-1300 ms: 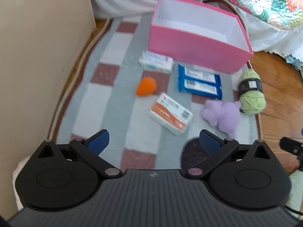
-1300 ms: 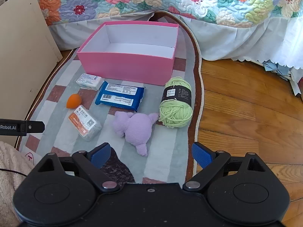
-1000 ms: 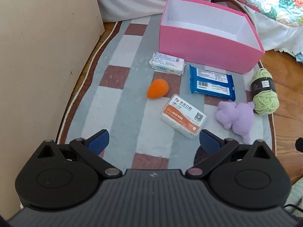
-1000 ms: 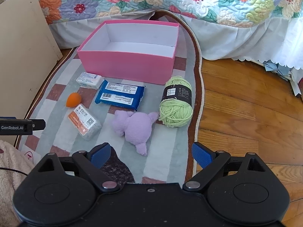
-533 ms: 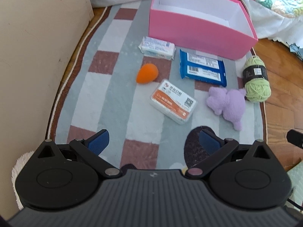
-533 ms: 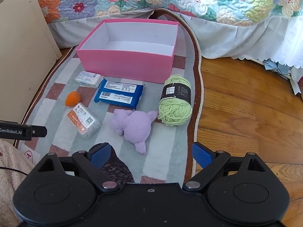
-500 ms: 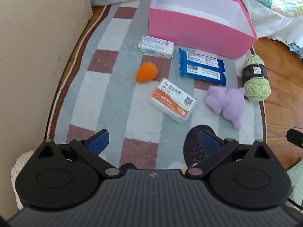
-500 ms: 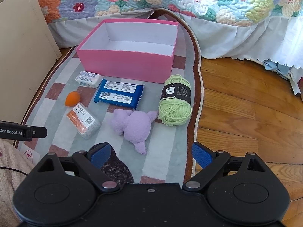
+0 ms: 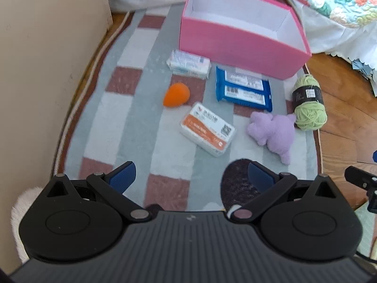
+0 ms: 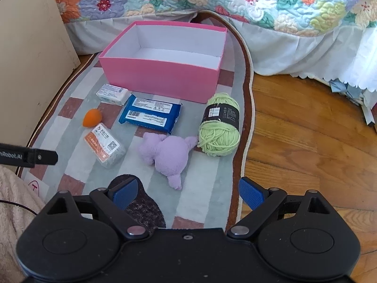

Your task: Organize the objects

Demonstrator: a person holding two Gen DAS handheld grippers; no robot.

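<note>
An empty pink box [image 9: 238,47] [image 10: 162,77] stands at the far end of a checked rug [image 9: 141,122] [image 10: 207,200]. In front of it lie a white packet [image 9: 188,64] [image 10: 112,93], an orange sponge egg [image 9: 176,94] [image 10: 92,117], a blue wipes pack [image 9: 243,89] [image 10: 150,113], an orange-and-white box [image 9: 207,128] [image 10: 104,145], a purple plush toy [image 9: 275,133] [image 10: 168,152] and a green yarn ball [image 9: 308,102] [image 10: 220,123]. My left gripper [image 9: 190,176] hovers open above the rug's near end. My right gripper [image 10: 186,192] hangs open near the plush toy, holding nothing.
A beige panel [image 9: 47,59] [image 10: 30,59] rises along the rug's left side. A bed with a floral quilt [image 10: 212,0] and white skirt stands behind the box. Wooden floor [image 10: 306,129] lies to the right. A dark patch [image 10: 141,202] marks the rug's near end.
The left wrist view has shifted slightly, so the objects sit a little lower and to the left of before. The right wrist view is unchanged. Both grippers stay open.
</note>
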